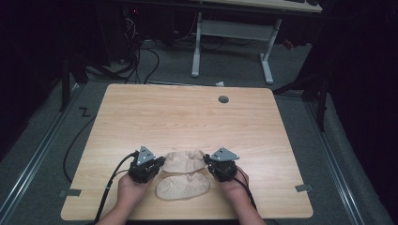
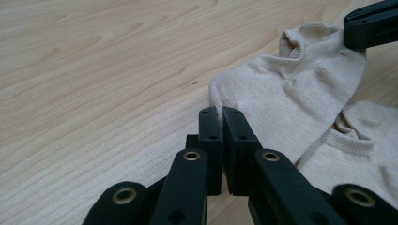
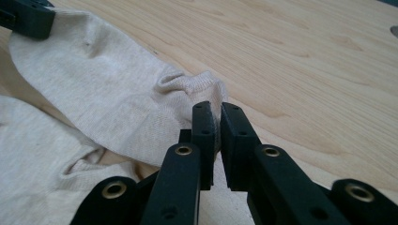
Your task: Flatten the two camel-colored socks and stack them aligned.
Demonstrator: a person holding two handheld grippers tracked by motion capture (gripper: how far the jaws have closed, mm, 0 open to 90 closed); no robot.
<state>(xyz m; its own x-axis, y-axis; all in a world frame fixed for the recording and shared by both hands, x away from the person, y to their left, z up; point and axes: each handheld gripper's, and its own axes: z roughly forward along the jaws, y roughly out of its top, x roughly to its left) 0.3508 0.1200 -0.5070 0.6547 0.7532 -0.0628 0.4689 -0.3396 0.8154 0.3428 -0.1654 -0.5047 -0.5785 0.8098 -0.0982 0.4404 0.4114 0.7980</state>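
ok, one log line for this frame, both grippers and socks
left gripper: shut on far sock | right gripper: shut on far sock, other end | near sock: flat on table, untouched

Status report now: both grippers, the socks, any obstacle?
Left gripper shut on far sock, toe end. Right gripper shut on its cuff end. Near sock flat on table. Nothing in the way.

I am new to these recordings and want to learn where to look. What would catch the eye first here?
First, two beige socks lie near the front edge of the wooden table: the far sock is stretched between the two grippers, and the near sock lies flat just in front of it. The left gripper is shut on one end of the far sock, and the right gripper pinches its cuff end.
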